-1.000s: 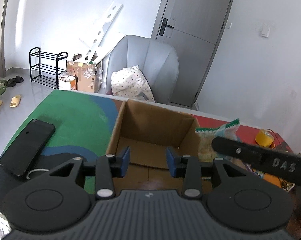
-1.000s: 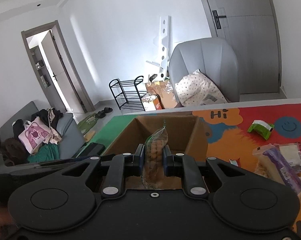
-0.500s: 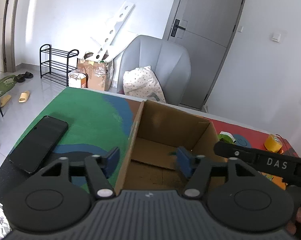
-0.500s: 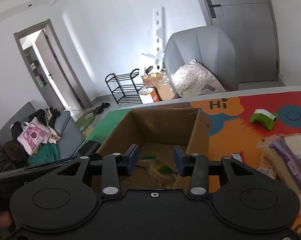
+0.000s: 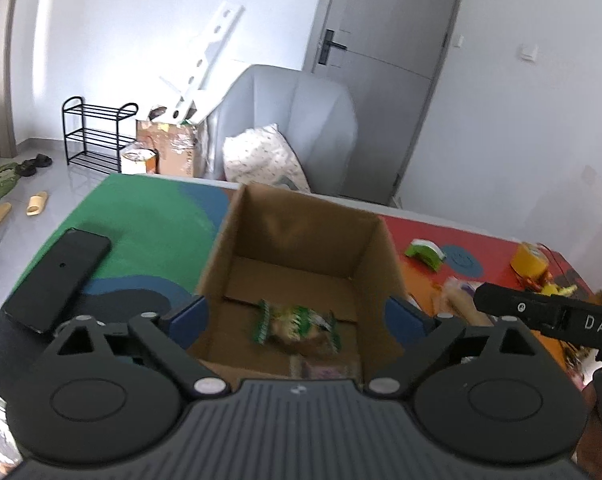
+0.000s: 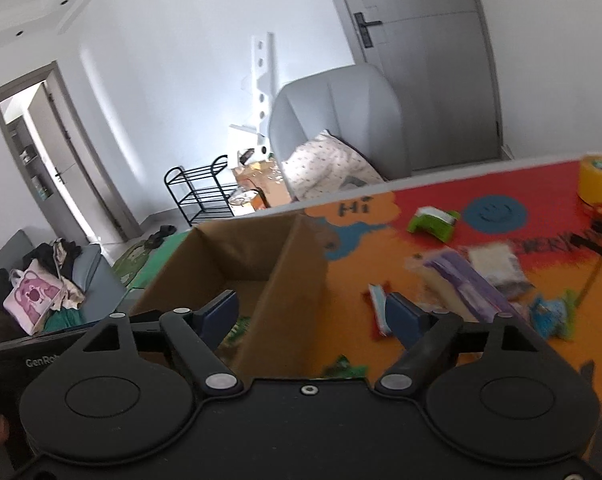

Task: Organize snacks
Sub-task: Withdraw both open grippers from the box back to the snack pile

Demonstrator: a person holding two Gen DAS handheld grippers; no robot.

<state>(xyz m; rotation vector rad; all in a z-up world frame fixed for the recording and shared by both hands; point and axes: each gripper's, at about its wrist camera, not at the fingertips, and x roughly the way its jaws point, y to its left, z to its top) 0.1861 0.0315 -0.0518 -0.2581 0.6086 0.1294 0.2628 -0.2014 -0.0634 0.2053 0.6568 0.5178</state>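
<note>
Right gripper (image 6: 311, 312) is being held with jaws wide, having just been opening; nothing is being gripped, and its span is straddling the right wall of the cardboard box (image 6: 297, 276). Left gripper (image 5: 297, 316) is likewise being held wide, jaws having just been opening, empty, with the near end of the box framed between its pads.

A green-edged snack bag (image 5: 297, 326) is lying flat on the box floor, near side; a second flat packet (image 5: 325, 368) is partly hidden below it.

More snacks are being left on the mat to the right of the box: a purple-wrapped pack (image 6: 467, 284), a pale pouch (image 6: 495, 266) just beyond it, a blue-green bag (image 6: 551, 318) nearer, and a thin red-edged packet (image 6: 377, 308) beside the right pad. All are blurred.

Handling judgement: these are being read as light, soft film pouches, slippery and crushable, contents likely brittle. The purple pack is best being pinched across its narrow width at mid-length, or at a crimped end seal. Light squeeze only is being advised.

A green tape dispenser (image 6: 435, 222) and a yellow tape roll (image 6: 599, 180) are sitting far right; a phone (image 5: 57, 280) is lying left of the box.
</note>
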